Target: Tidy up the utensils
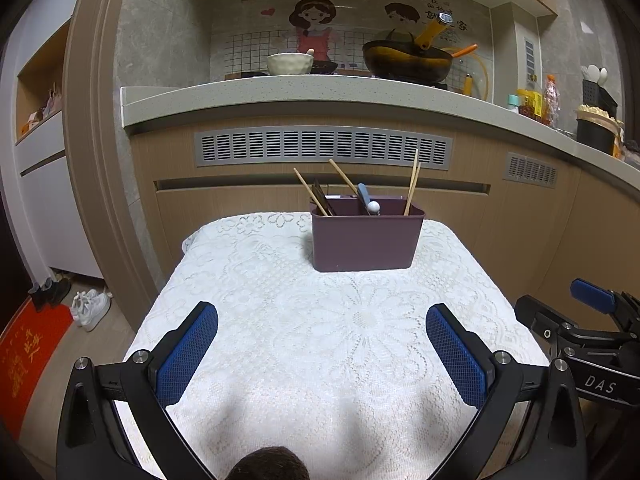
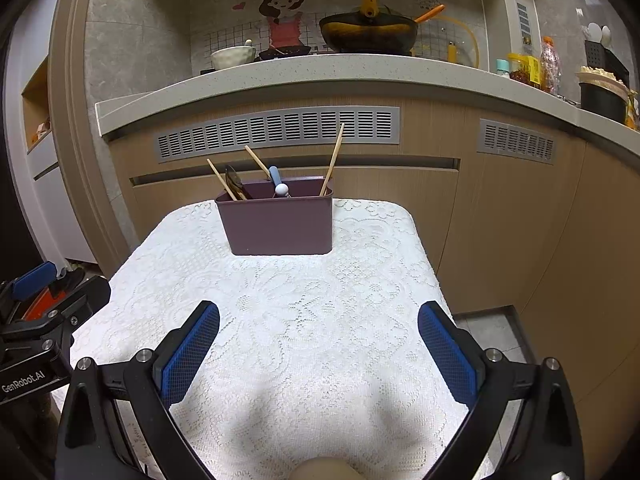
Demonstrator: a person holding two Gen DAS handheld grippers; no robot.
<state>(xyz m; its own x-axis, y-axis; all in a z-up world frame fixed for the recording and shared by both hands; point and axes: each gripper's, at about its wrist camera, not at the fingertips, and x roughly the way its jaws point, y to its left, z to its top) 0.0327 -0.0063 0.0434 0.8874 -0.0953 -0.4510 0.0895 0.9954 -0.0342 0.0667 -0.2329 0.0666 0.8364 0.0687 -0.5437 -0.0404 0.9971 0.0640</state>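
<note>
A dark purple utensil holder (image 1: pixel 366 240) (image 2: pixel 278 224) stands at the far end of a small table covered with a white lace cloth (image 1: pixel 320 320) (image 2: pixel 296 312). Wooden chopsticks (image 1: pixel 412 182) (image 2: pixel 334 158), a dark spoon (image 2: pixel 233 180) and a blue-handled utensil (image 1: pixel 366 196) (image 2: pixel 276 178) stick out of it. My left gripper (image 1: pixel 322 322) hangs open over the near half of the cloth, nothing between its blue pads. My right gripper (image 2: pixel 319 320) is open too, well short of the holder. Each gripper shows at the edge of the other's view.
Behind the table runs a wooden cabinet front with grey vents (image 1: pixel 324 146) under a stone counter (image 1: pixel 280 96). On the counter are a wok (image 1: pixel 408 62), a bowl (image 1: pixel 290 63) and bottles (image 1: pixel 536 104). Shoes (image 1: pixel 90 306) and a red mat (image 1: pixel 28 356) lie on the floor at left.
</note>
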